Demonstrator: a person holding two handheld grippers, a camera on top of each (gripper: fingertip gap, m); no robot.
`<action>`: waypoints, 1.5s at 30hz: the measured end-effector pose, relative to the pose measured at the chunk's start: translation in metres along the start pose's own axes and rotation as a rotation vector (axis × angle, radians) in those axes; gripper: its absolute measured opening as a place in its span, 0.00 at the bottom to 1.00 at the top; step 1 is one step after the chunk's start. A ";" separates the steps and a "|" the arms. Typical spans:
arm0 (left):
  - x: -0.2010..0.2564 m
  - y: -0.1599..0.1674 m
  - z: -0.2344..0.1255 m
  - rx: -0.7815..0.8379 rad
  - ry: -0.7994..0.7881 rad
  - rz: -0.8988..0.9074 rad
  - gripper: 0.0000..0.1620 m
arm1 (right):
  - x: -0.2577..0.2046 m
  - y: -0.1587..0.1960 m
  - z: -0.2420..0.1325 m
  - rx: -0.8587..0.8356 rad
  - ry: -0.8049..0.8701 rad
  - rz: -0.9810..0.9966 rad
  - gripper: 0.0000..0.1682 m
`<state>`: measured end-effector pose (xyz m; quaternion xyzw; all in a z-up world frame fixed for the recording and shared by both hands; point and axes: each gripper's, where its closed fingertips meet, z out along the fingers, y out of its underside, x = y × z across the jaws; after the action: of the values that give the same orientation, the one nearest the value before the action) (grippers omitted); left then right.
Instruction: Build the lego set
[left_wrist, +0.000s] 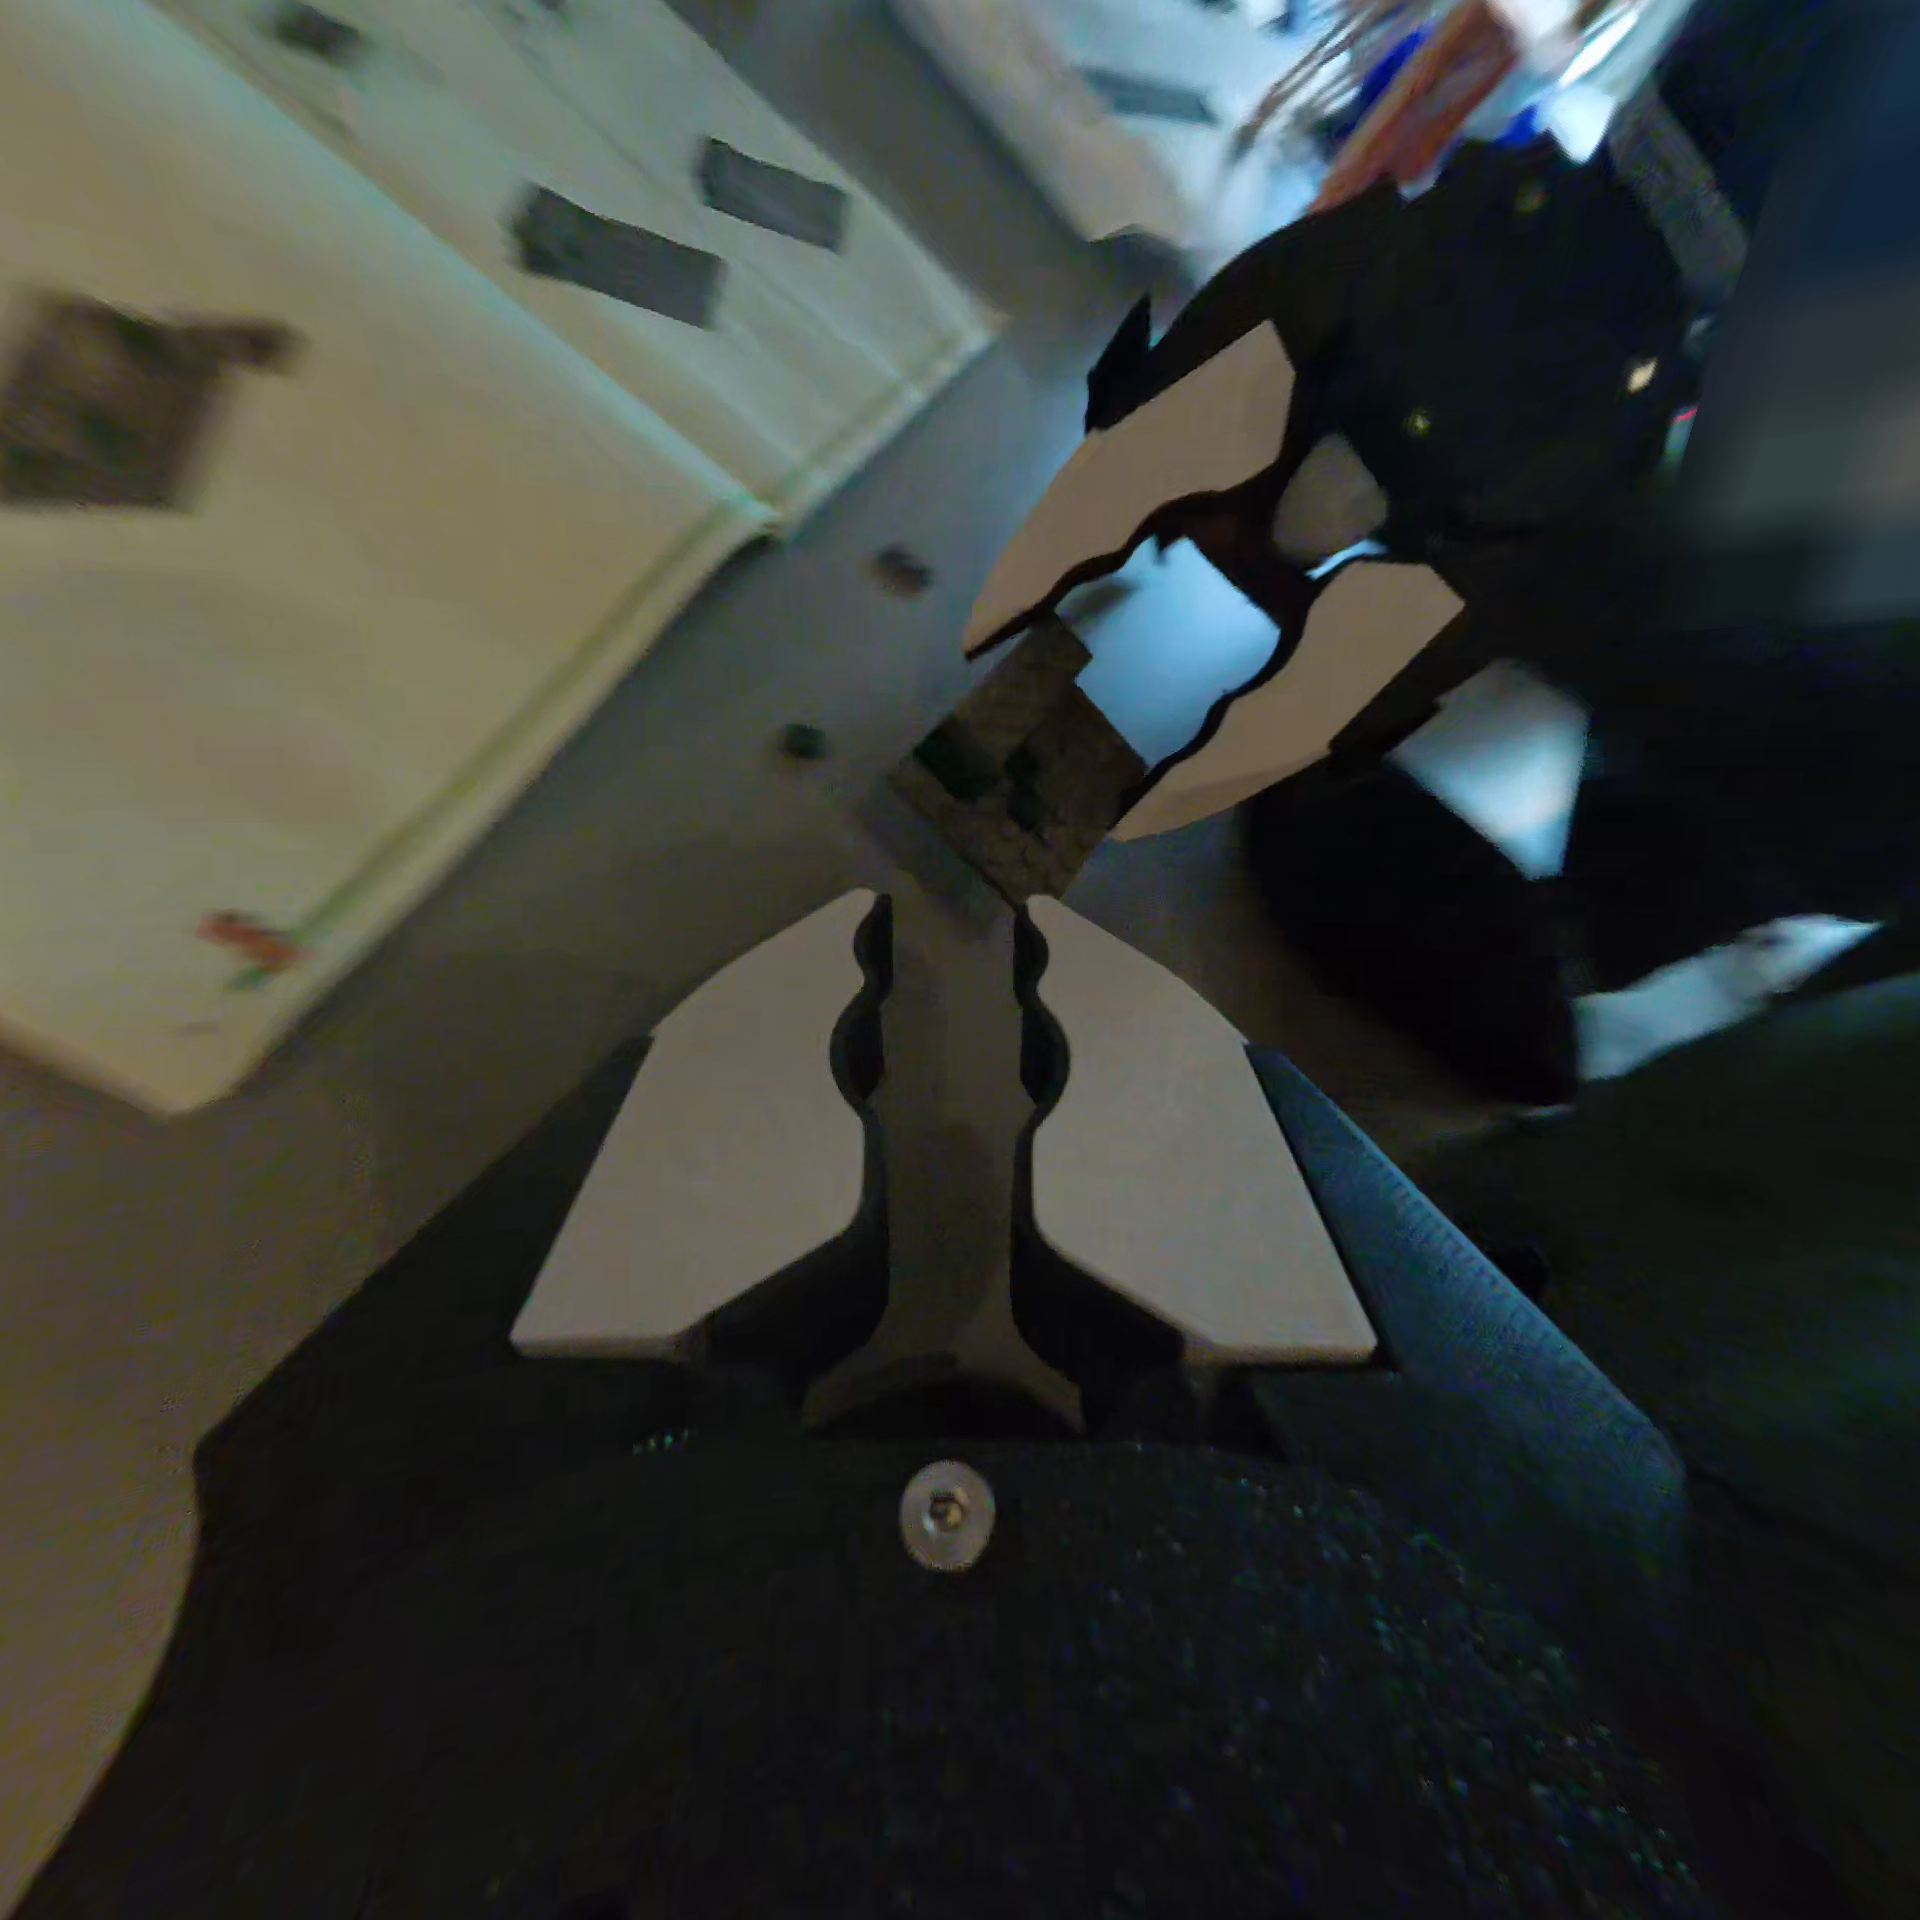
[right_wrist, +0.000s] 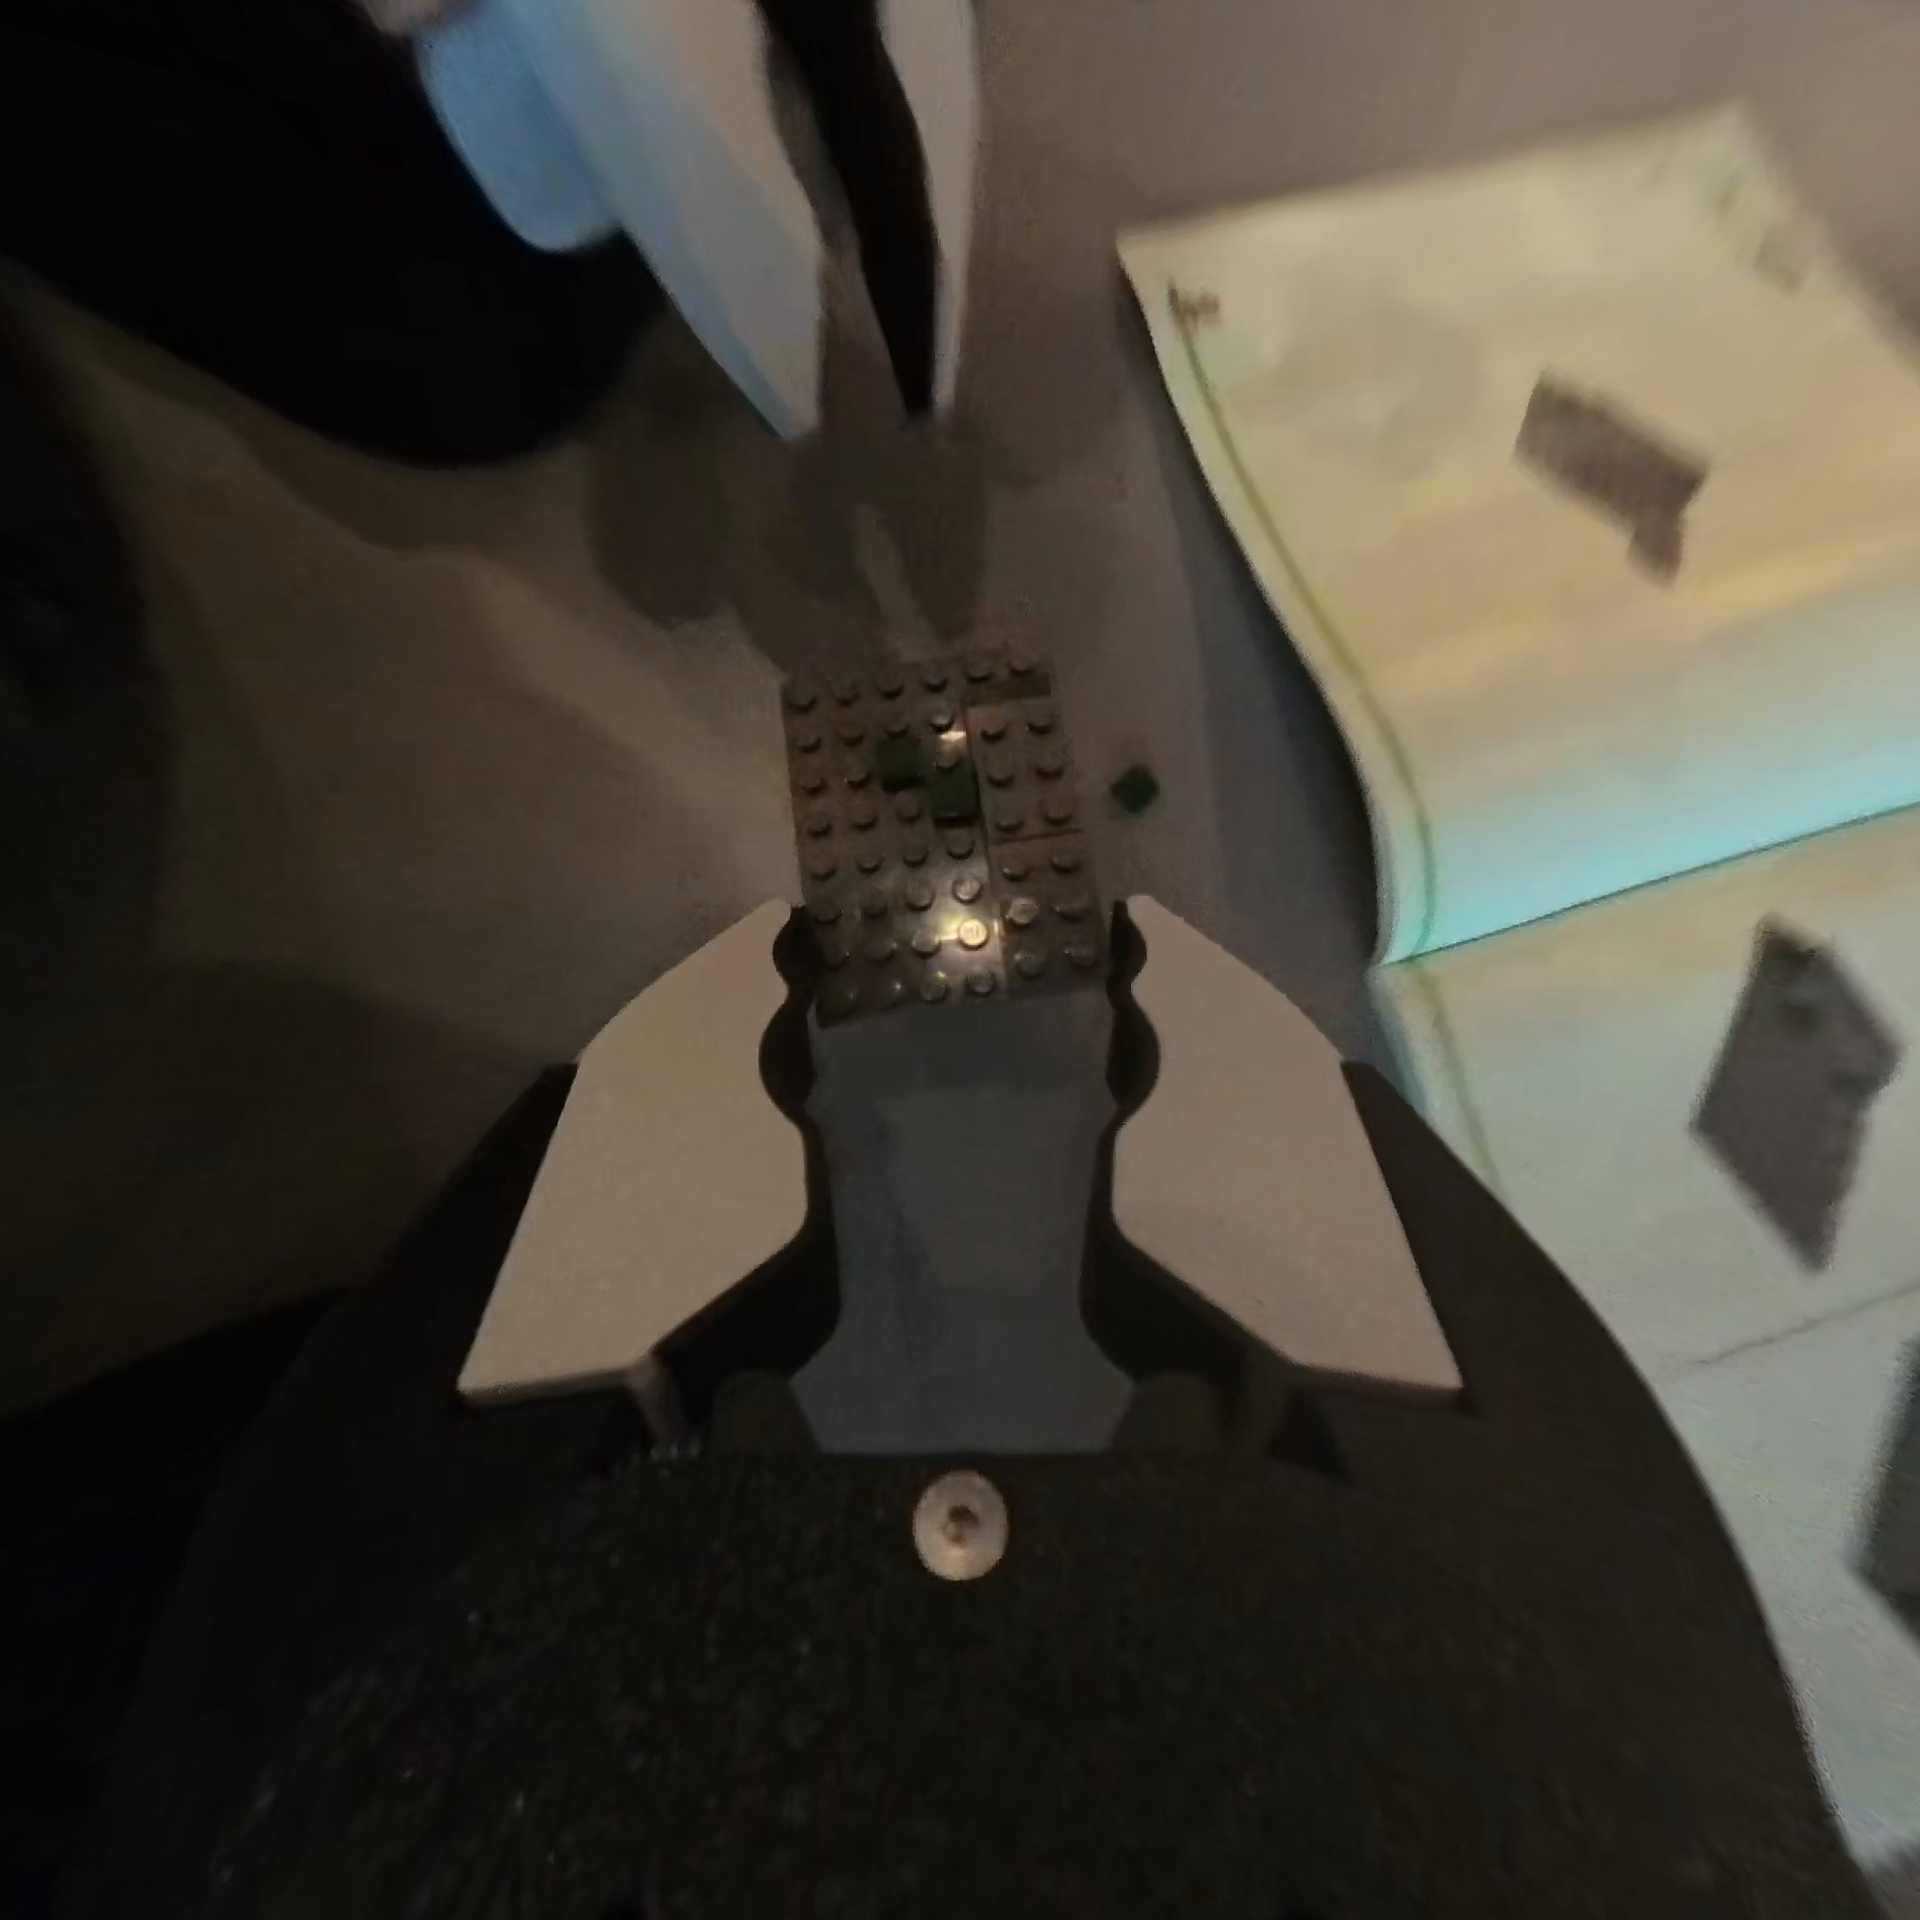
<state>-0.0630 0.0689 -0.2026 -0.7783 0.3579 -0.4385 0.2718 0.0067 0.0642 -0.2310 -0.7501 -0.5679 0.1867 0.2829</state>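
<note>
The right hand-held gripper (right_wrist: 951, 914) clamps the near end of a dark studded lego plate (right_wrist: 935, 831) above the grey worktop (left_wrist: 623, 831); the left hand-held gripper (left_wrist: 951, 909) stands narrowly parted, empty, beside an open instruction booklet (left_wrist: 364, 623).

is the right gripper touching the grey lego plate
Touching: the right wrist view shows the right gripper with fingers closed against both sides of the grey lego plate.

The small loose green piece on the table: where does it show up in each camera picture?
Left wrist view: small green piece, left of centre, just left of the grey studded plate.
Right wrist view: right of centre, just right of the plate.
Shared landmark: the open instruction booklet.
</note>
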 end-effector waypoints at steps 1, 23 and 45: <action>-0.003 0.000 -0.002 0.002 -0.039 0.031 0.13 | 0.001 0.003 0.006 -0.016 -0.010 0.020 0.33; -0.017 0.002 -0.014 0.068 -0.239 0.211 0.15 | -0.007 0.034 -0.042 -0.036 0.076 0.027 0.24; 0.017 0.006 0.001 0.053 -0.178 0.368 0.13 | -0.035 0.052 -0.020 -0.004 -0.014 0.213 0.04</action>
<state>-0.0576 0.0522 -0.1995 -0.7281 0.4569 -0.3204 0.3982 0.0475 0.0165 -0.2506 -0.8056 -0.4871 0.2199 0.2558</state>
